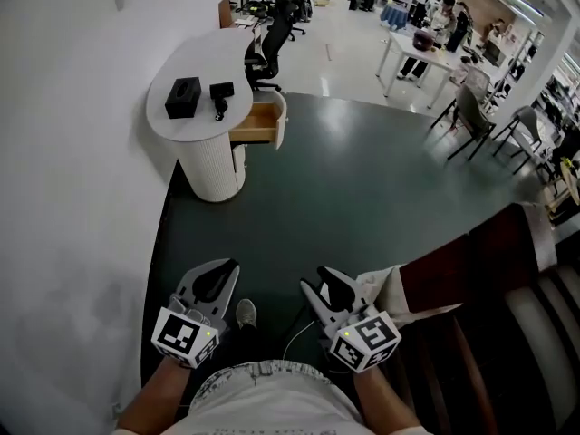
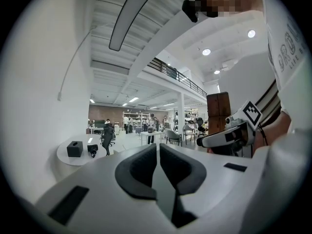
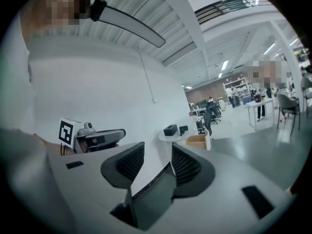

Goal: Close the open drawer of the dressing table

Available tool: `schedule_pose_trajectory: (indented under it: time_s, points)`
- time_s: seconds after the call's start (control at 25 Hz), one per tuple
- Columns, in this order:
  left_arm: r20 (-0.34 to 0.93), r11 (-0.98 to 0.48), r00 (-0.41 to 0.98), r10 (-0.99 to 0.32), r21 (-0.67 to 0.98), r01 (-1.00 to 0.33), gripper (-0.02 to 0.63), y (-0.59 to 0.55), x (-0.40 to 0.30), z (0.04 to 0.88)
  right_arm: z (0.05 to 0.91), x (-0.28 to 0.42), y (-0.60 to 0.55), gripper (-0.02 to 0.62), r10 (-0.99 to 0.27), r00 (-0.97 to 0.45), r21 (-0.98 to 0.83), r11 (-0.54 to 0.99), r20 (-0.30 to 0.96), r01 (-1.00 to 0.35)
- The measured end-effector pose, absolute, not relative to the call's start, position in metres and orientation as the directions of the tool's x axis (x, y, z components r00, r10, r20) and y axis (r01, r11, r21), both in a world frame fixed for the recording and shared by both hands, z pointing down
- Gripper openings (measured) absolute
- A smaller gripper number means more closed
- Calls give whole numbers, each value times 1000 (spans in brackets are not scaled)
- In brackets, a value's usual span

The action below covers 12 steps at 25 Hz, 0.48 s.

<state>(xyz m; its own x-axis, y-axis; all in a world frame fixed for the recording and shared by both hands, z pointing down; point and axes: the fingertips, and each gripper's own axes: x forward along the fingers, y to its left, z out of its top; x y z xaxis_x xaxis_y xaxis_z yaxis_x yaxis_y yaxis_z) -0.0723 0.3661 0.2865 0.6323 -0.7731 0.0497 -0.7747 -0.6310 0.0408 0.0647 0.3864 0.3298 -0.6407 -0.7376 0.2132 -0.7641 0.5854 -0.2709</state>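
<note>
The white round dressing table (image 1: pixel 195 120) stands far ahead against the left wall. Its wooden drawer (image 1: pixel 258 123) is pulled out to the right, and the right gripper view shows the drawer (image 3: pixel 197 141) open too. A black tissue box (image 1: pixel 183 97) and a small black item (image 1: pixel 220 91) rest on the tabletop. Both grippers are low in the head view, near the person's body and far from the table. My left gripper (image 1: pixel 228 266) (image 2: pixel 158 147) has its pads pressed together around nothing. My right gripper (image 1: pixel 315 279) (image 3: pixel 157 152) shows a gap between its pads and holds nothing.
A dark green floor (image 1: pixel 362 179) stretches between me and the table. A black office chair (image 1: pixel 267 48) stands behind the table. Brown steps or panels (image 1: pixel 507 252) lie at the right. Grey chairs (image 1: pixel 471 111) and a white table (image 1: pixel 426 57) with people are farther back.
</note>
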Motion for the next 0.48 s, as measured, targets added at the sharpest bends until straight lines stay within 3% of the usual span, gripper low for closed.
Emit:
schedule_pose_trajectory:
  time_s: [0.48]
  points:
    - [77, -662, 665, -743, 68, -747, 37, 236, -125, 294, 335, 8, 262, 181, -750, -611, -283, 546, 254, -788]
